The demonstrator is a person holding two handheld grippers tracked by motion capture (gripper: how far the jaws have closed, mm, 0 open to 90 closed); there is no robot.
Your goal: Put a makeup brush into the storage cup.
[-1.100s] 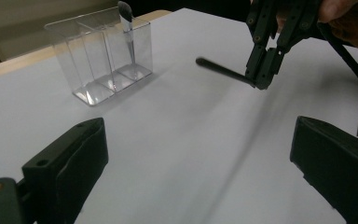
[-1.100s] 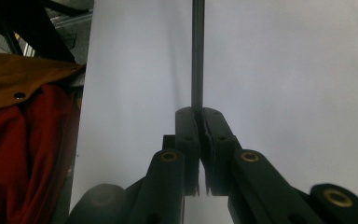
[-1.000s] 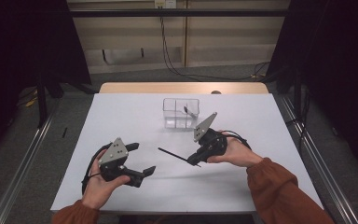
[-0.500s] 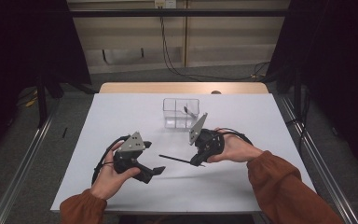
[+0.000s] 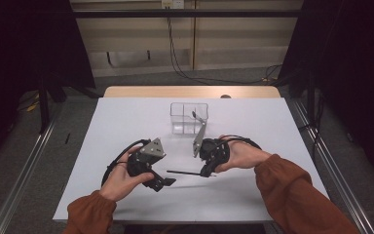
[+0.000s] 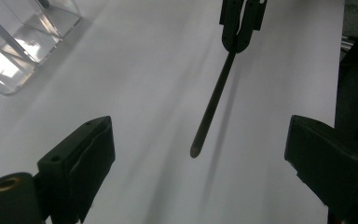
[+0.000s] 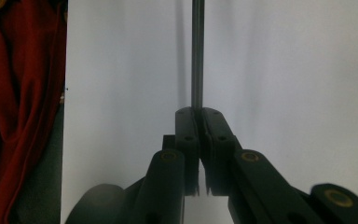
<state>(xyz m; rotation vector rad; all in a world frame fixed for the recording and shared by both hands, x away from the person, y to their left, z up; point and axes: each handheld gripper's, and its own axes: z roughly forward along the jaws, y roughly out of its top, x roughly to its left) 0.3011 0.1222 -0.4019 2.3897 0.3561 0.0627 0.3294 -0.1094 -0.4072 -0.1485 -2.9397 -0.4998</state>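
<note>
Left gripper [image 5: 163,181] has slid toward rod [image 5: 185,172], jaws apart to receive its free tip. Right gripper [image 5: 206,171] clamps rod's other end, holding it level above table [image 5: 272,126] for handover.

High view: above the near edge, facing down the desk [image 5: 126,117]. Claw views: close, low; all share the rod [image 6: 212,109].
</note>
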